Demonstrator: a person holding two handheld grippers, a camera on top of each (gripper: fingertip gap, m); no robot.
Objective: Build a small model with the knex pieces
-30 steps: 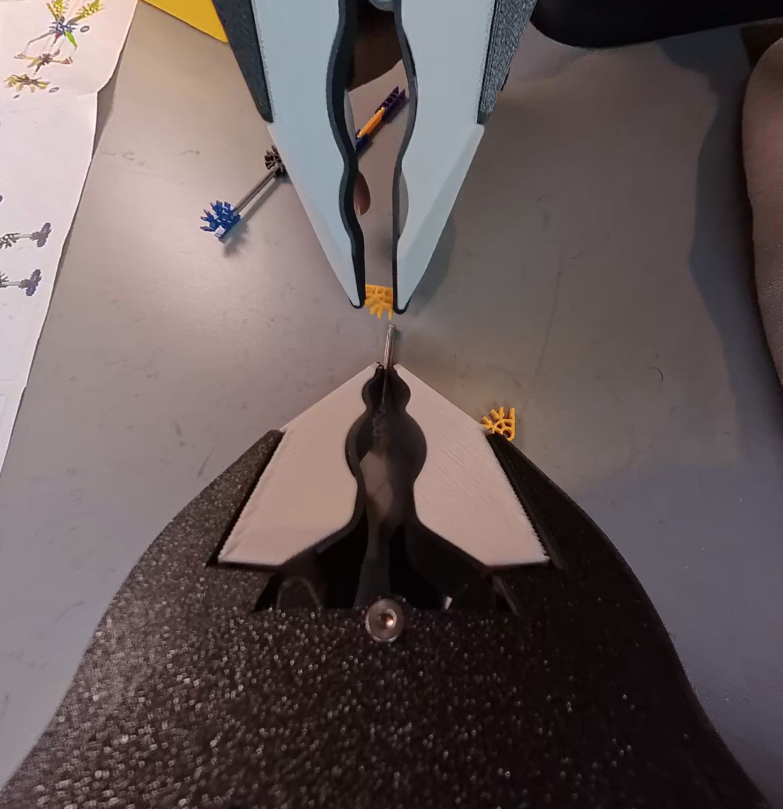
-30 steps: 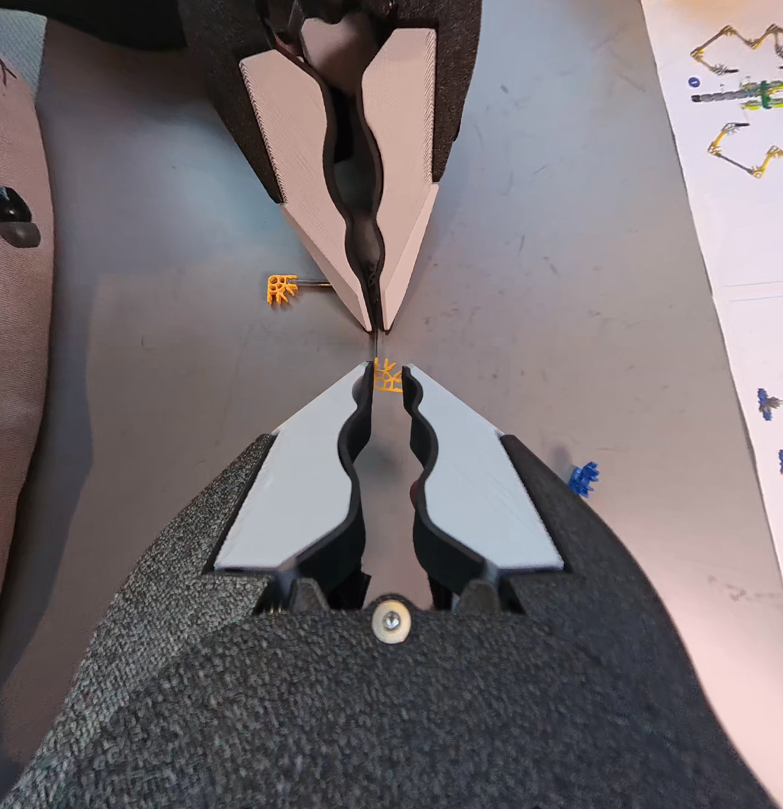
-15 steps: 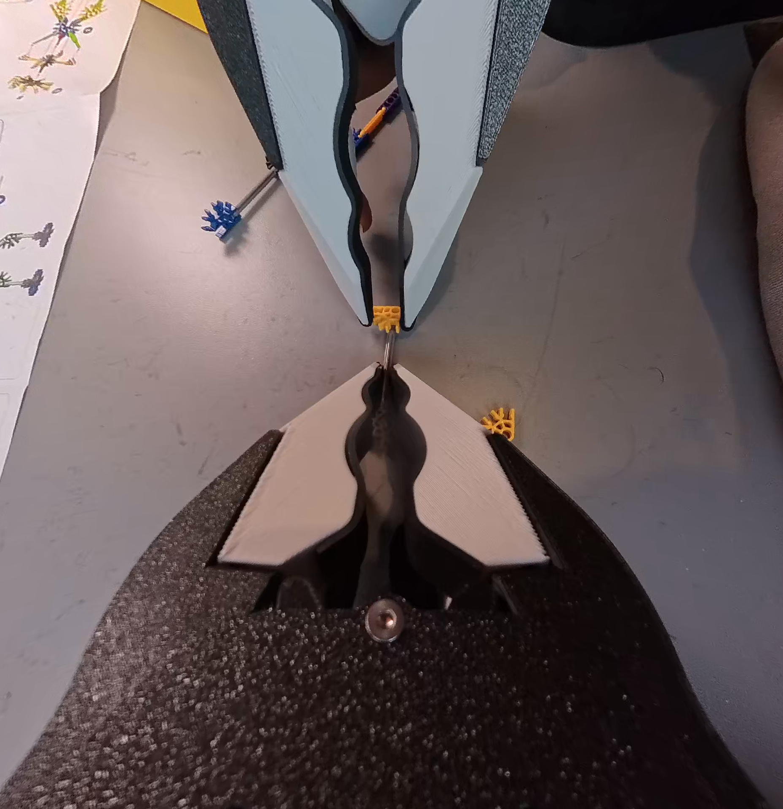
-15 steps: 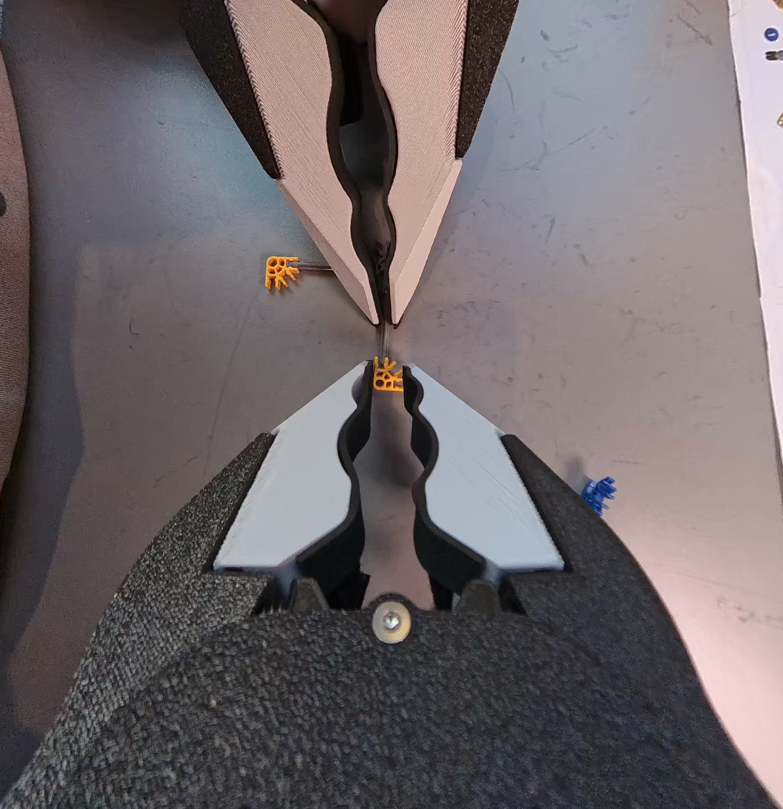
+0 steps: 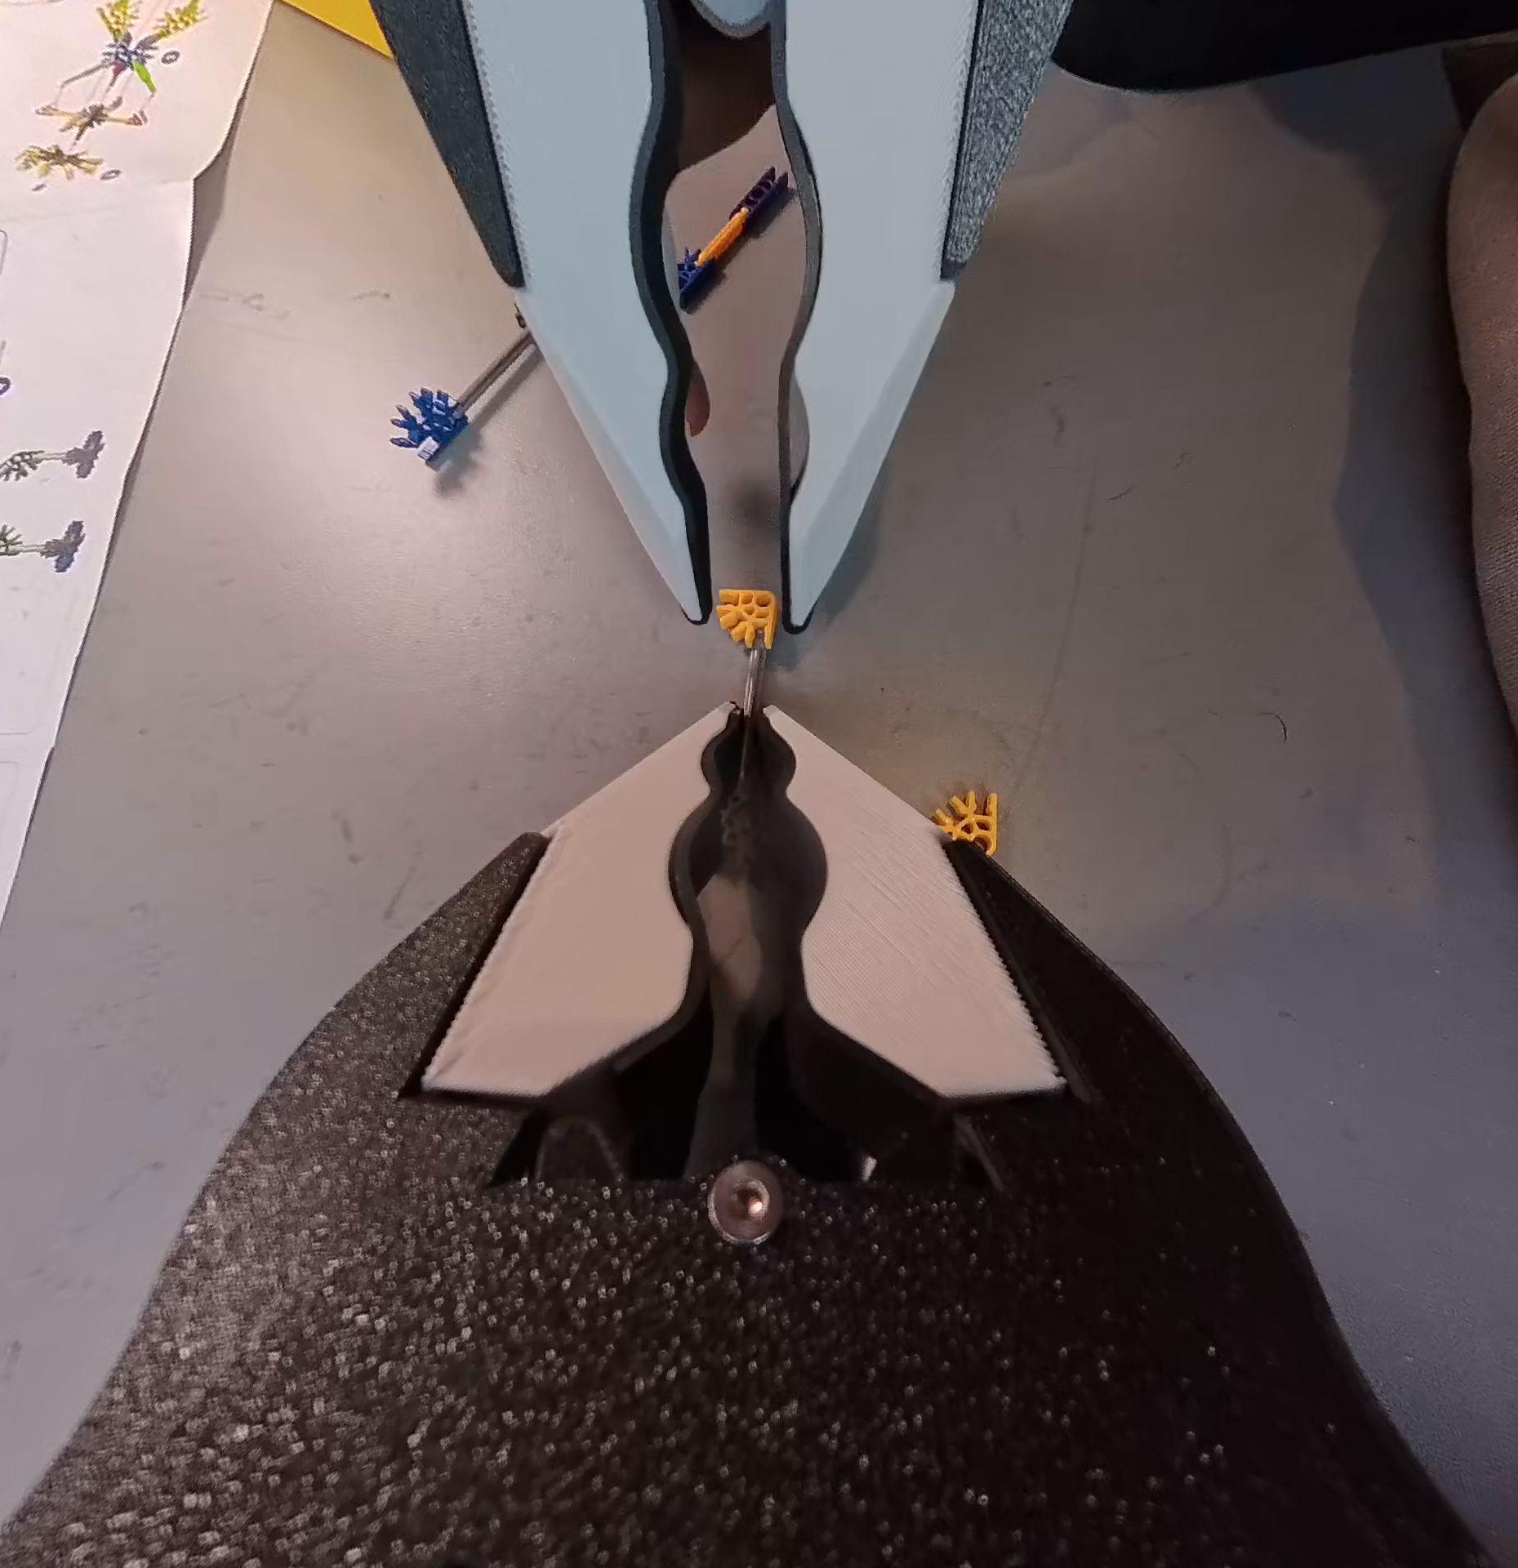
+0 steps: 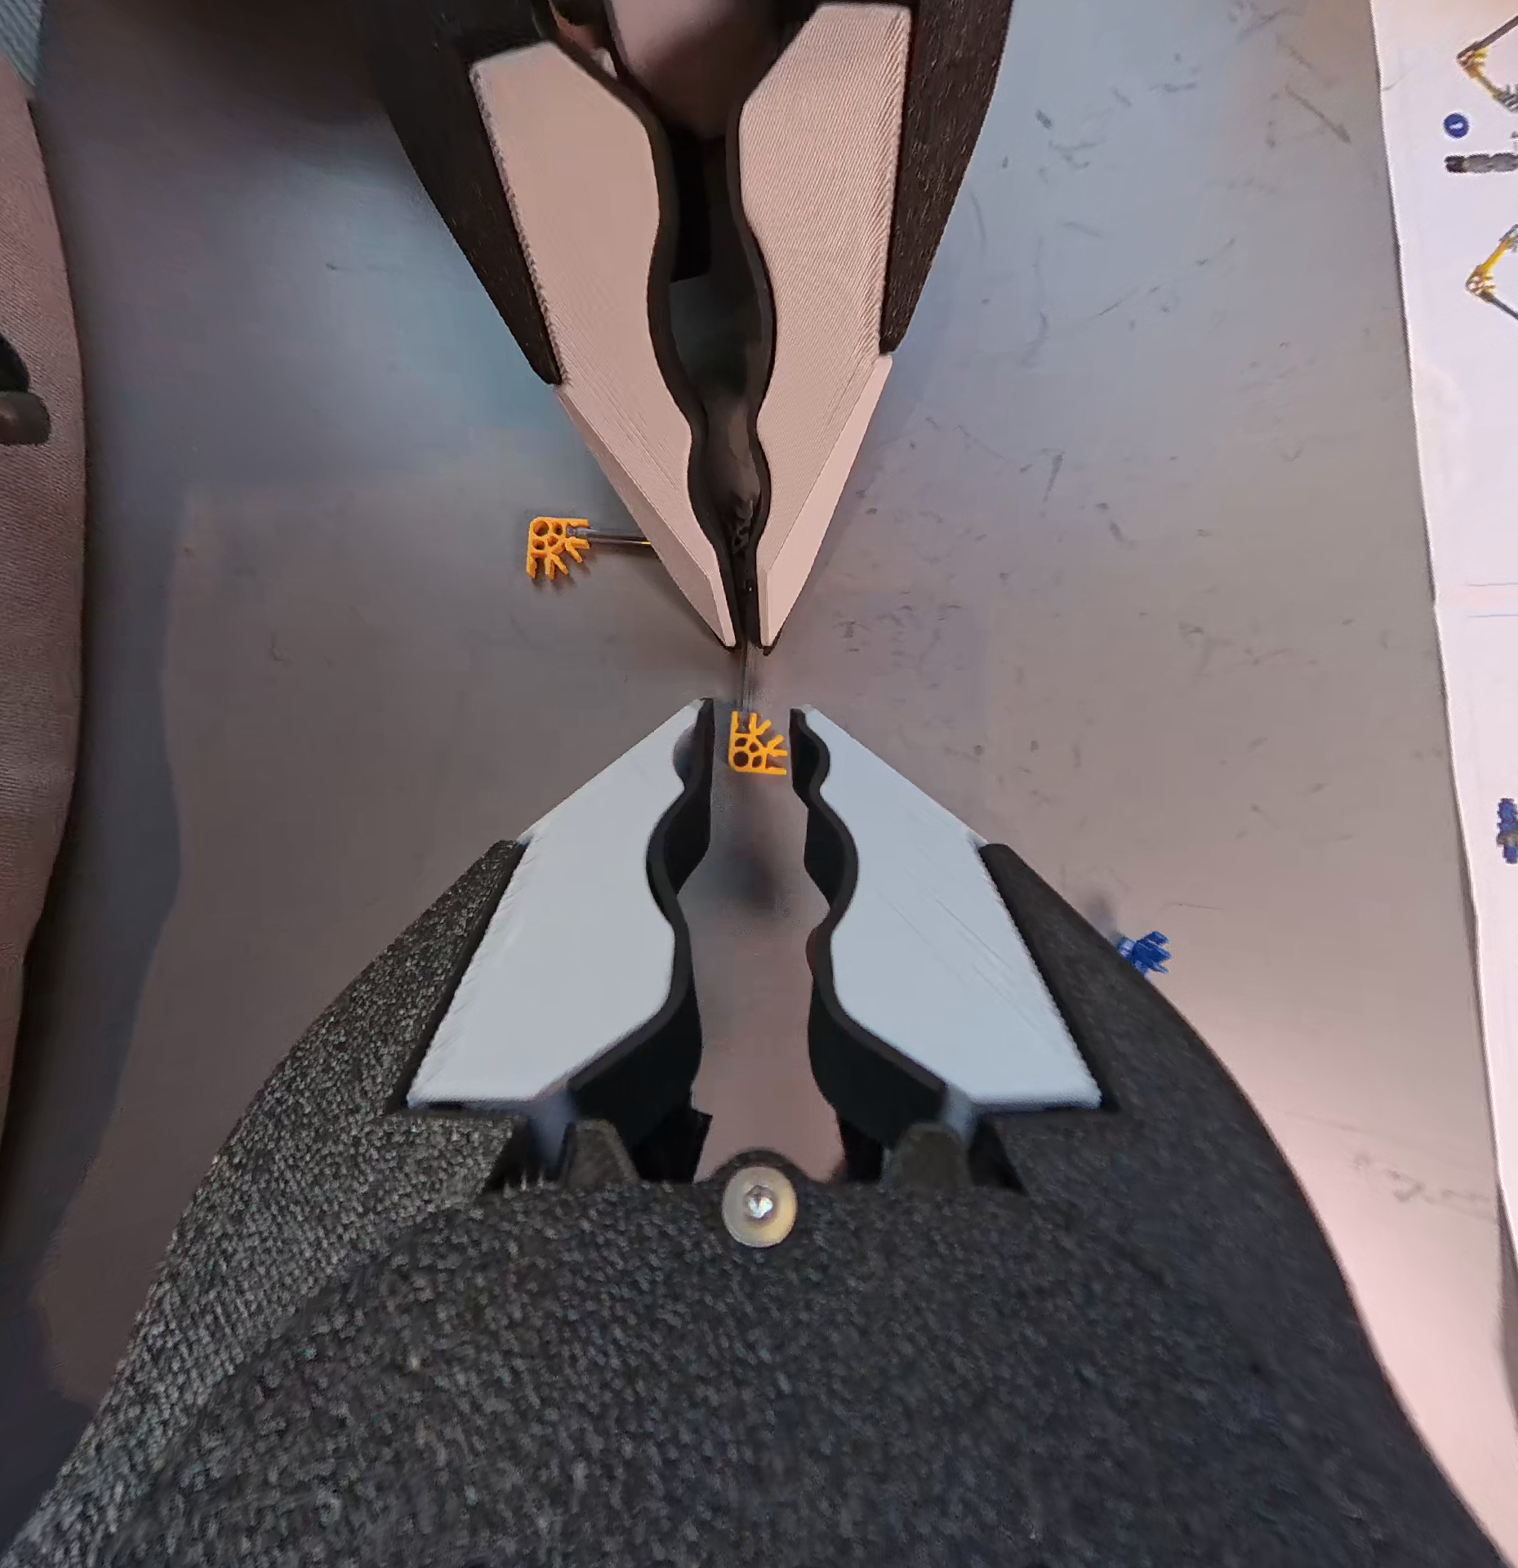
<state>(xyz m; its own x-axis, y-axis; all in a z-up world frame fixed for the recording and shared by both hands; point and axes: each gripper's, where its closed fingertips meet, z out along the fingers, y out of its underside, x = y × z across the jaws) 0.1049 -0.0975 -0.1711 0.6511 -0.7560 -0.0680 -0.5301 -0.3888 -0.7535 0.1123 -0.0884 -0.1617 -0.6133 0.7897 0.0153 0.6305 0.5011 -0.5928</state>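
My left gripper [image 5: 747, 711], with white fingers, is shut on a thin grey rod [image 5: 752, 679] just above the grey table. The rod's far end sits in a small yellow connector [image 5: 745, 615]. My right gripper [image 6: 751, 708], with pale blue fingers, faces the left one tip to tip. Its jaws stand slightly apart on either side of the yellow connector [image 6: 757, 744], with a thin gap on each side. The left gripper [image 6: 748, 645] and the rod [image 6: 748, 679] also show in the right wrist view.
A second yellow connector on a rod [image 5: 967, 819] lies beside the left gripper. A blue connector on a grey rod [image 5: 428, 422] and an orange rod with blue and purple ends [image 5: 730, 233] lie farther off. Printed instruction sheets [image 5: 59, 339] border one side, brownish fabric [image 5: 1502, 424] the other. Both grippers' tips are close together, under 4 cm apart.
The right gripper brought the yellow connector onto the end of the rod held by the left gripper. Its jaws have since eased slightly apart. The left gripper has stayed put.
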